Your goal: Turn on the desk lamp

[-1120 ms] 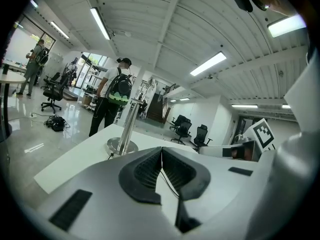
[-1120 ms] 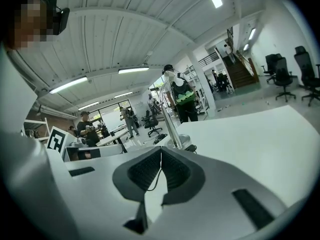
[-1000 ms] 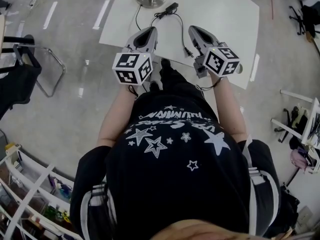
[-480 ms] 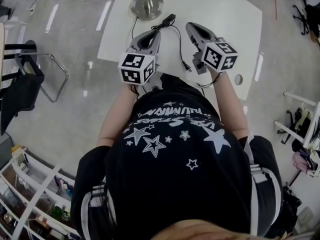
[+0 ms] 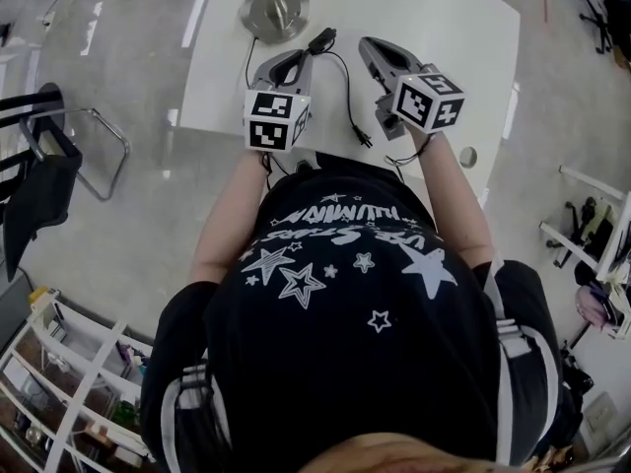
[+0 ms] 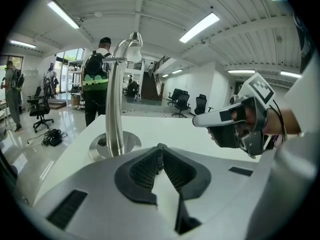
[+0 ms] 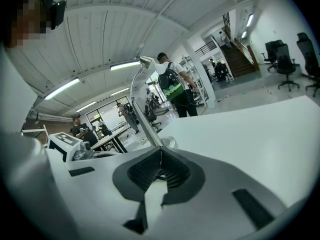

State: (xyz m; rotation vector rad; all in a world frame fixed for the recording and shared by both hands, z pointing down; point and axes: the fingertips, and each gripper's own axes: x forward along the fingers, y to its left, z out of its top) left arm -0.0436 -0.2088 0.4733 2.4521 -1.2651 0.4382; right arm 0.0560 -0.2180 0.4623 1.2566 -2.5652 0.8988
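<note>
No word or number can be read for sure. The black shirt [image 5: 340, 220] has a line of white block lettering across its front, set among white stars. From the head view it shows upside down and creased, and the letters cannot be made out. The left marker cube [image 5: 276, 121] and the right marker cube [image 5: 429, 101] carry black-and-white square code patterns rather than writing.
</note>
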